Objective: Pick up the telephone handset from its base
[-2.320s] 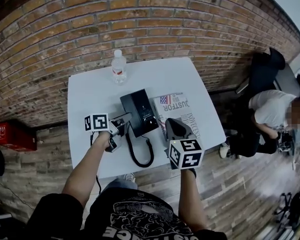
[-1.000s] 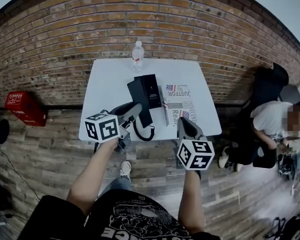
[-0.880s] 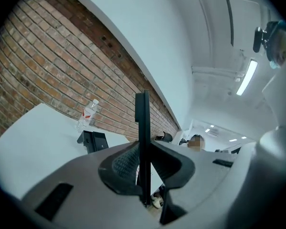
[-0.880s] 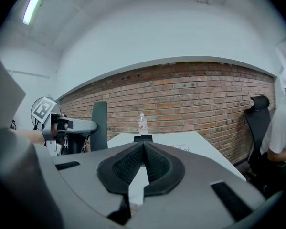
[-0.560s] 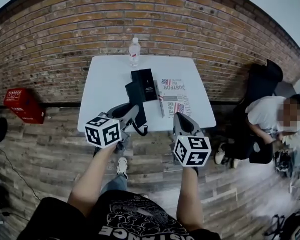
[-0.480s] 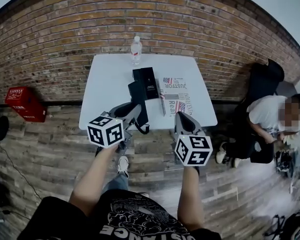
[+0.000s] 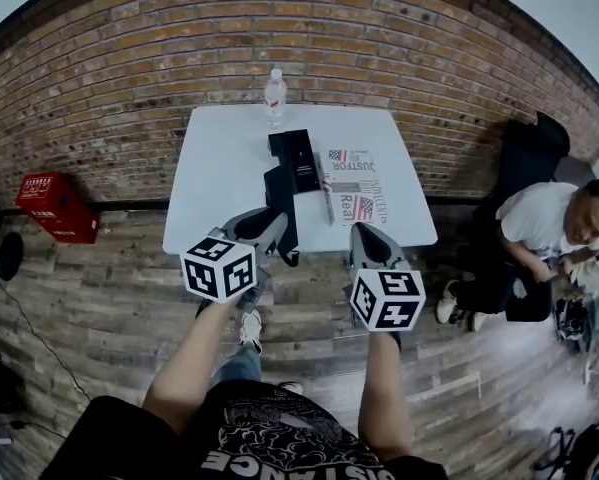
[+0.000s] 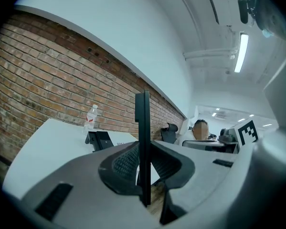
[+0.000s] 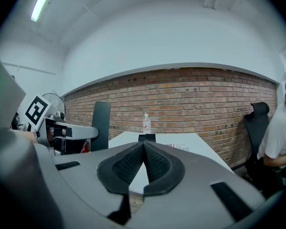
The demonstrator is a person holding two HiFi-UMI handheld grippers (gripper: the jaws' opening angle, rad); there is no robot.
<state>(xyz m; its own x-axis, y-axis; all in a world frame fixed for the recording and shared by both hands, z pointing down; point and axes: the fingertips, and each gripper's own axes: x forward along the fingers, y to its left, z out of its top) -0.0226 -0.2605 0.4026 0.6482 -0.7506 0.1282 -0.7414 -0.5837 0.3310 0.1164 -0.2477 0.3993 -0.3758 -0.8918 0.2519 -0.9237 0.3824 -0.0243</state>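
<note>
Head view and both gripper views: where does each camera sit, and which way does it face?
Head view: on the person's head, looking steeply down at the white table; forearms, left gripper and right gripper show.
Left gripper view: on the left gripper, looking along its jaws, shut on the black telephone handset, toward the brick wall.
Right gripper view: on the right gripper, facing the table over its shut, empty jaws.
Both gripper views share the clear plastic water bottle and black telephone base.

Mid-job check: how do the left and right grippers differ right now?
The left gripper is shut on the black handset; the right gripper holds nothing. The left gripper's jaws stand apart around the handset; the right gripper's jaws meet. Both point toward the table and brick wall.
</note>
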